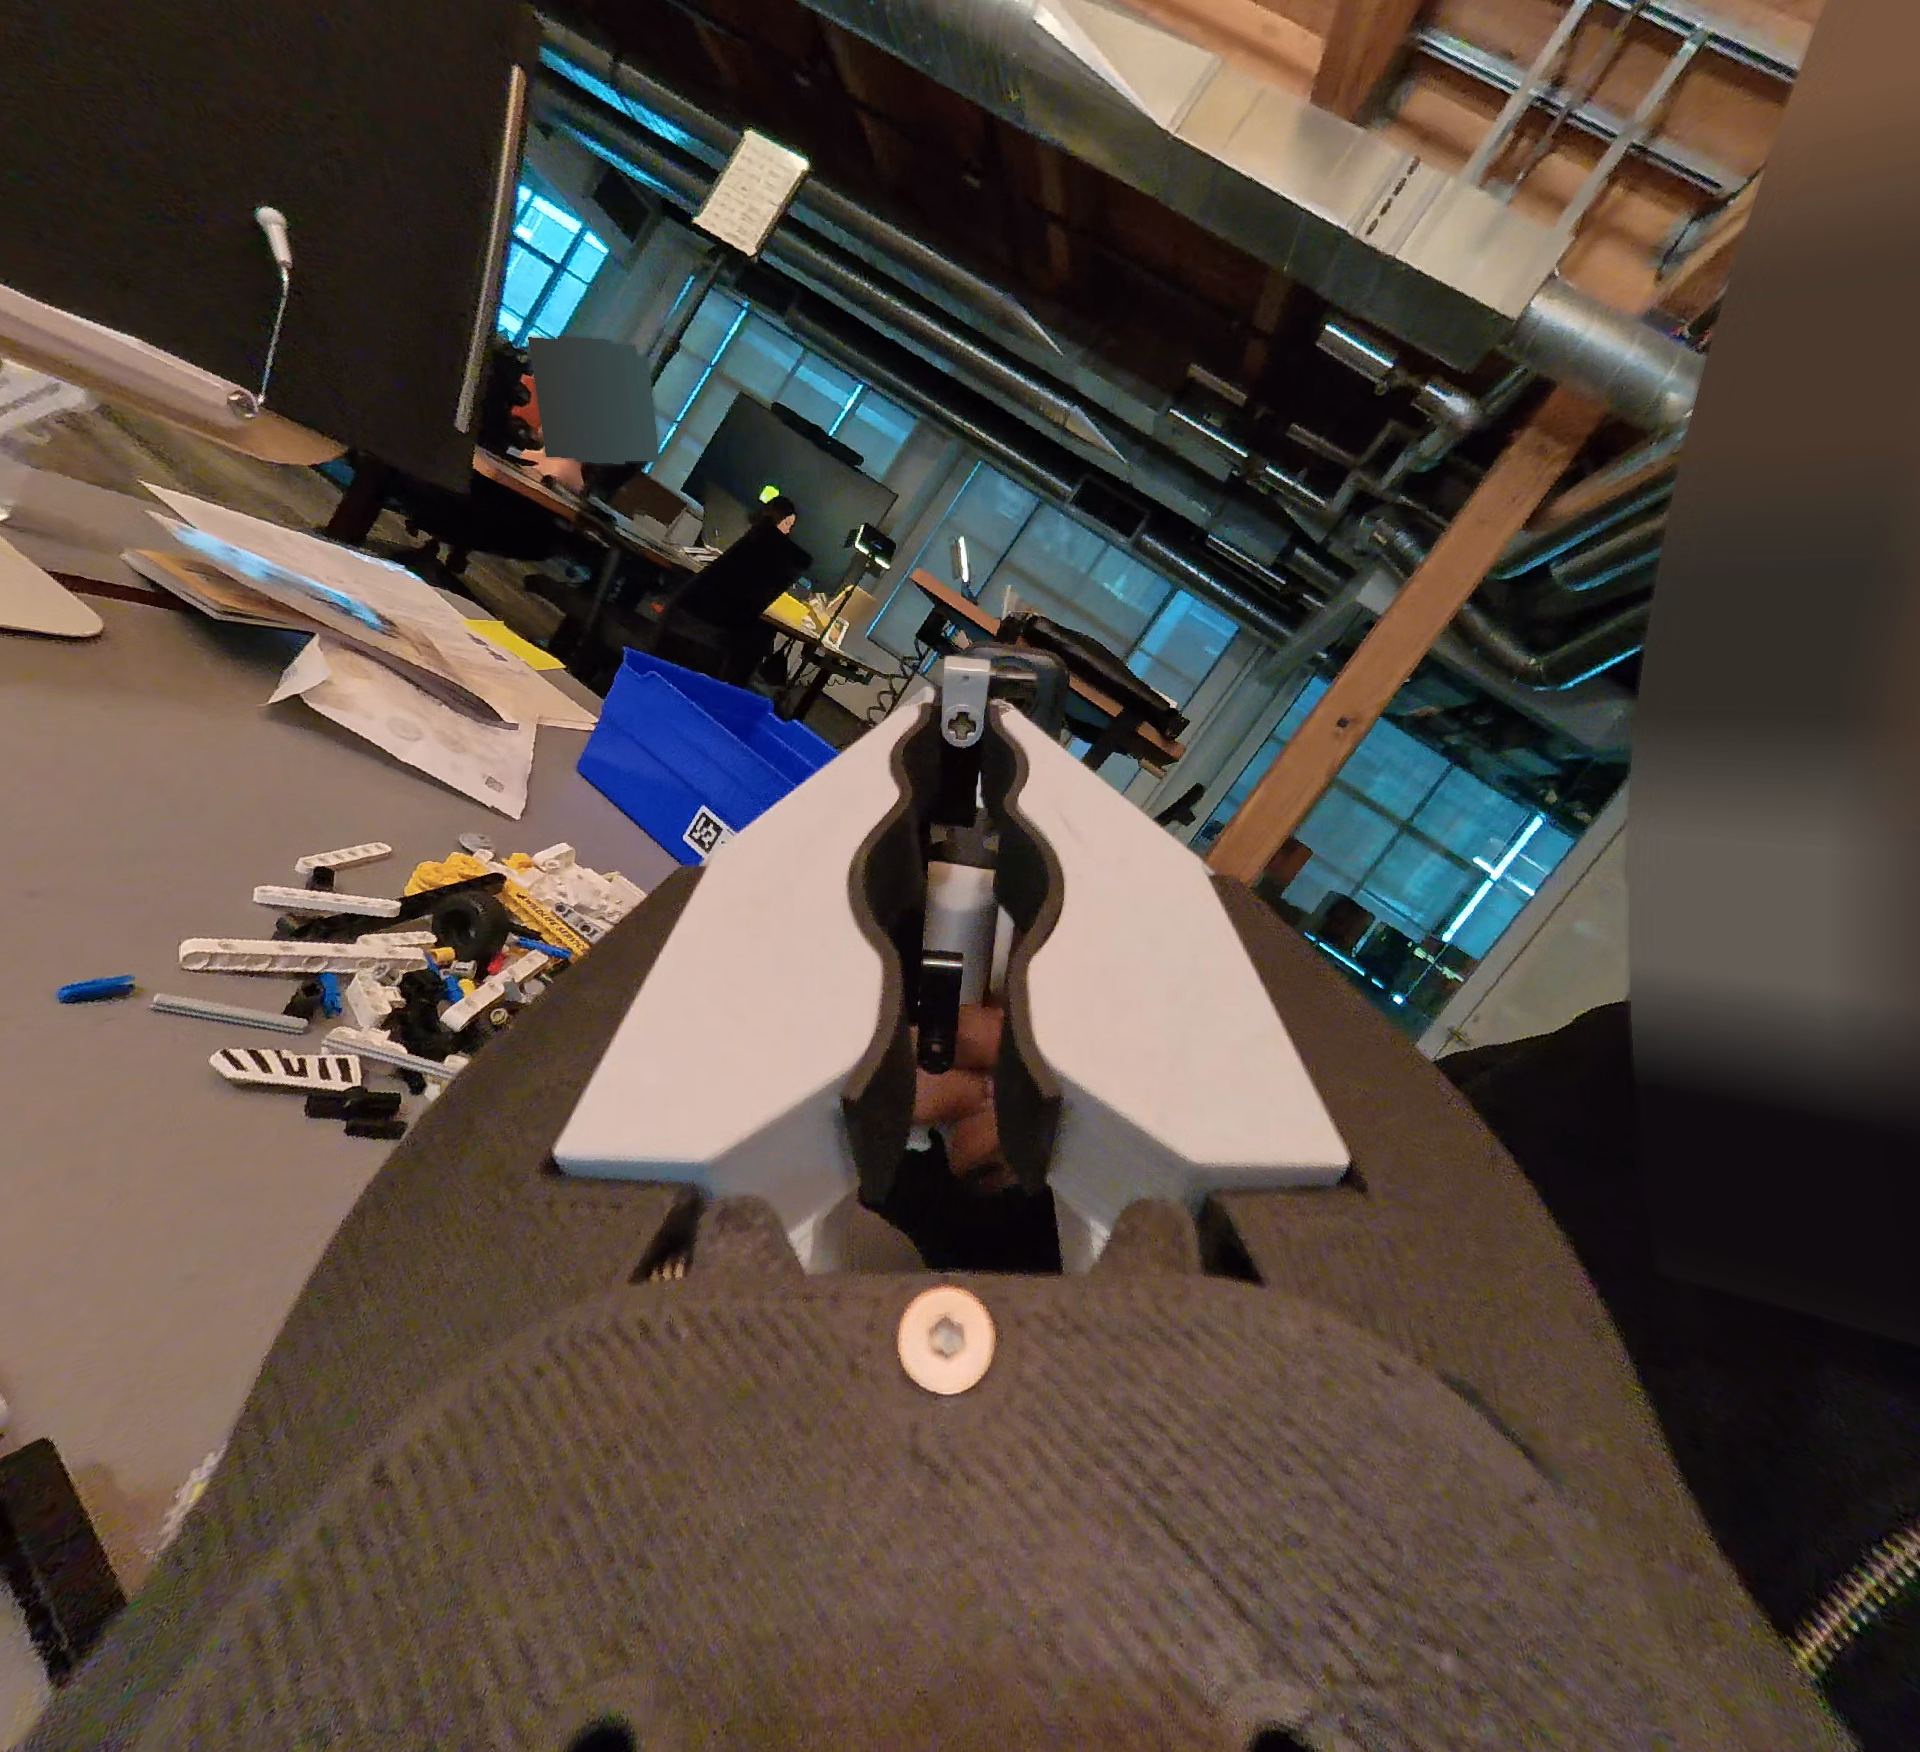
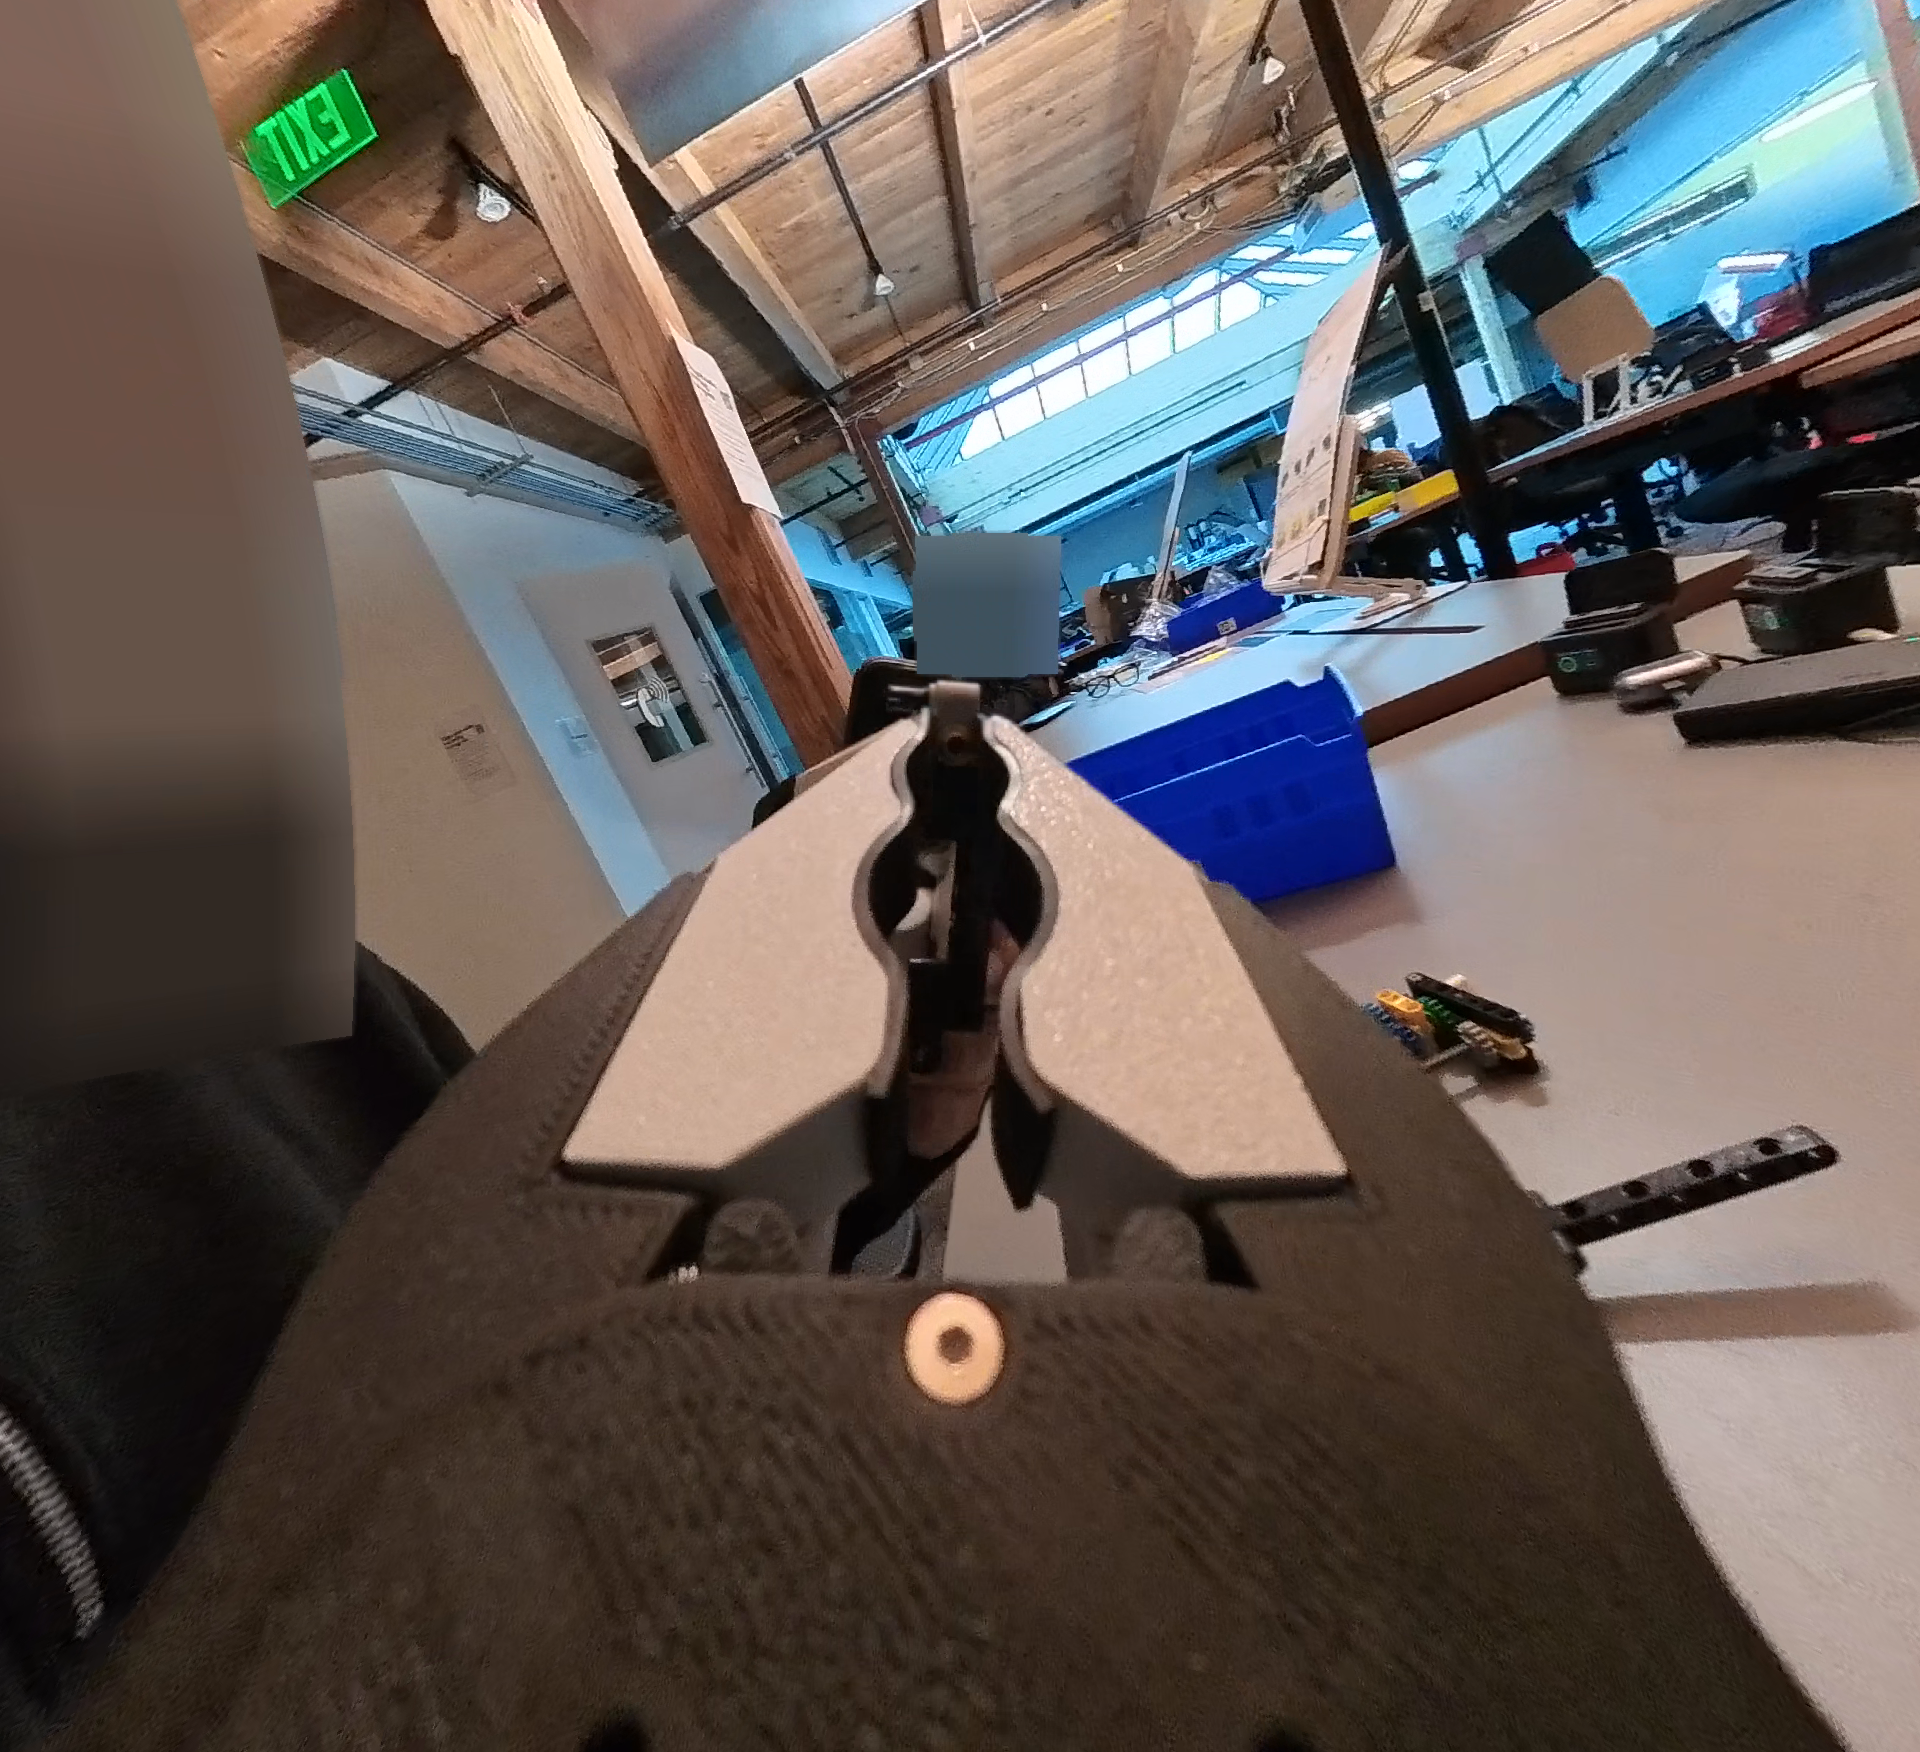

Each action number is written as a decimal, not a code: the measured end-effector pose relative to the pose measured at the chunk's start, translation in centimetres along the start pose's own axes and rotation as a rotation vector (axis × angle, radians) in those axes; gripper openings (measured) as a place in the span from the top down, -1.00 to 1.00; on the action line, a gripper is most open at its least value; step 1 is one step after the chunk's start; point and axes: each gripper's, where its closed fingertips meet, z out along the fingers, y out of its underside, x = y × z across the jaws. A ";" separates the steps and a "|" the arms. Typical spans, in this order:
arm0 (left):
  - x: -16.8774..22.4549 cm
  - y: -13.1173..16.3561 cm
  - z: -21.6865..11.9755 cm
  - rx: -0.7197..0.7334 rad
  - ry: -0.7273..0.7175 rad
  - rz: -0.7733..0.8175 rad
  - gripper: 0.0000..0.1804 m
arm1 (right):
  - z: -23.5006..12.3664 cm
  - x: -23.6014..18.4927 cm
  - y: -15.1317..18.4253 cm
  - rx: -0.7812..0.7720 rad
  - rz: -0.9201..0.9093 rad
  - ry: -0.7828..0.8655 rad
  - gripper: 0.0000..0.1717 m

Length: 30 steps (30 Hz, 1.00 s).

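Two grippers are seen, each nearly closed; the left gripper point(image 1: 966, 715) is clamped on a small grey connector piece point(image 1: 964, 700) raised above the table point(image 1: 208, 1287); the right gripper point(image 2: 954, 726) is pinched on a similar grey piece point(image 2: 952, 700); one blue bin point(image 1: 686, 746) and one heap of building pieces point(image 1: 416, 954) are seen on the table.

green sign point(image 2: 310, 136) by beam point(image 2: 395, 268): reversed lettering | code sticker point(image 1: 707, 835) on blue bin point(image 1: 675, 746) | paper notice point(image 2: 727, 424) on post point(image 2: 623, 300): unreadable
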 end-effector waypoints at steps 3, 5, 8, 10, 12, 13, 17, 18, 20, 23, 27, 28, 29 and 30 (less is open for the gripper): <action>-0.1 -0.1 0.0 0.013 0.002 -0.012 0.95 | 0.1 0.1 0.0 0.010 -0.018 0.014 0.96; -0.1 -0.3 -0.1 0.030 -0.003 -0.009 0.96 | 0.2 0.1 0.0 0.002 -0.029 0.028 0.96; 0.1 -0.5 -0.1 0.063 -0.007 -0.001 0.96 | 0.2 -0.1 -0.2 -0.021 -0.001 0.023 0.97; 0.0 -0.4 0.1 0.064 -0.009 -0.027 0.96 | 0.0 0.0 -0.2 -0.032 -0.005 0.036 0.97; -0.1 -0.4 0.2 0.075 -0.002 -0.055 0.97 | -0.1 0.0 -0.3 -0.027 0.025 0.035 0.97; -0.1 -0.4 0.2 0.077 -0.003 -0.071 0.97 | -0.2 0.1 -0.4 -0.025 0.038 0.033 0.97; -0.2 -0.5 0.1 0.079 0.004 -0.107 0.97 | -0.1 0.1 -0.3 -0.031 0.068 0.026 0.98; -0.2 -0.5 0.1 0.083 0.001 -0.109 0.97 | -0.1 0.0 -0.3 -0.031 0.073 0.025 0.98; -0.1 -0.6 0.1 0.084 0.003 -0.113 0.97 | -0.1 0.0 -0.3 -0.032 0.058 0.036 0.98; -0.1 -0.6 0.0 0.085 0.006 -0.120 0.97 | -0.1 0.0 -0.3 -0.029 0.054 0.047 0.99; -0.2 -0.5 0.1 0.072 0.006 -0.115 0.97 | -0.1 0.1 -0.3 -0.047 -0.010 0.060 0.97; -0.4 -0.3 0.2 0.047 -0.010 -0.076 0.96 | -0.2 0.3 -0.1 -0.055 -0.050 0.072 0.96; -0.6 -0.3 0.1 0.029 -0.051 -0.010 0.97 | -0.2 0.6 0.2 -0.074 -0.067 0.087 0.95; -1.1 -0.4 -0.2 0.014 -0.125 0.098 0.96 | -0.5 1.2 0.0 -0.072 -0.072 0.111 1.00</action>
